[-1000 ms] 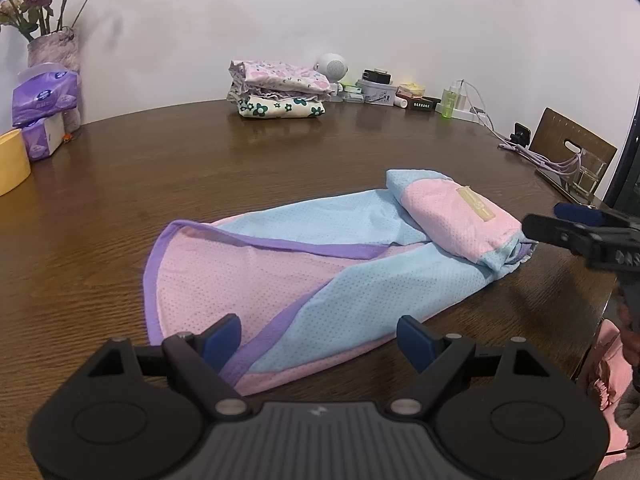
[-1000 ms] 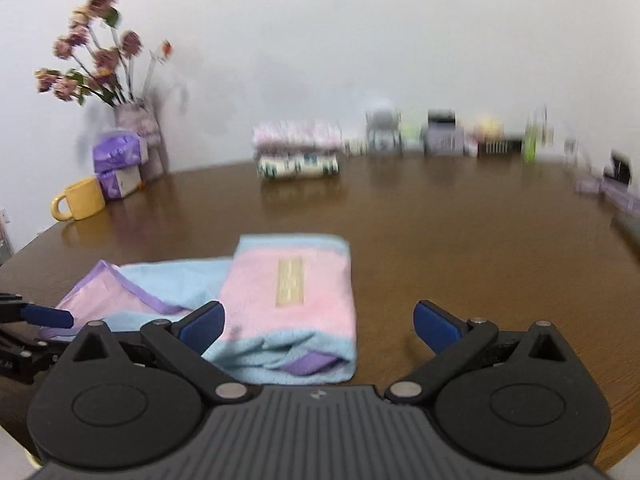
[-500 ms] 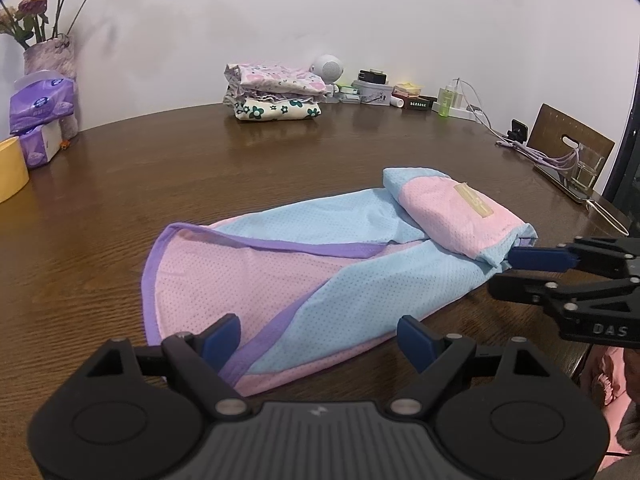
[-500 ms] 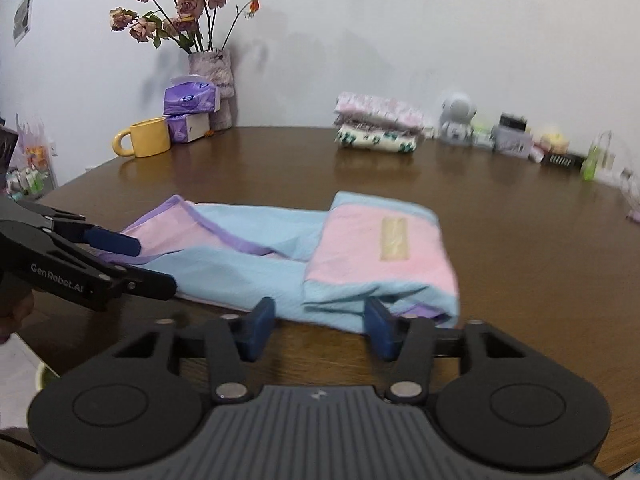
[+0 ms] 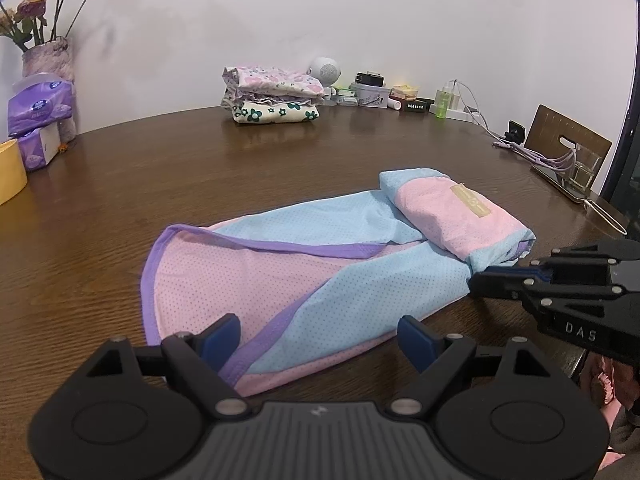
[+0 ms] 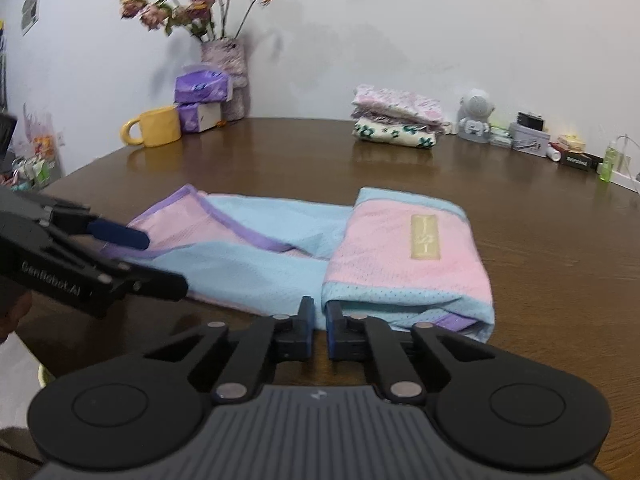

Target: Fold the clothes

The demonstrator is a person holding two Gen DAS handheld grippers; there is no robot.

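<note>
right wrist: flowers (image 6: pixel 192 4) in vase (image 6: pixel 226 60)

My right claw (image 6: pixel 318 322) is sitting low at the near edge of the pink and blue garment (image 6: pixel 280 256), its jaws having just closed down to a thin slit, and I cannot tell whether any cloth is caught between them. The garment is lying on the brown table (image 6: pixel 540 240), its right end folded over with a tan label (image 6: pixel 425 236) facing up. My left claw (image 6: pixel 132 256) is reaching in from the left with jaws apart, over the purple-trimmed end. Further back, a yellow mug (image 6: pixel 154 126) is standing beside tissue packs (image 6: pixel 202 98) and a vase of flowers (image 6: pixel 224 56), and a stack of folded clothes (image 6: pixel 398 120) is resting near the wall.
</note>
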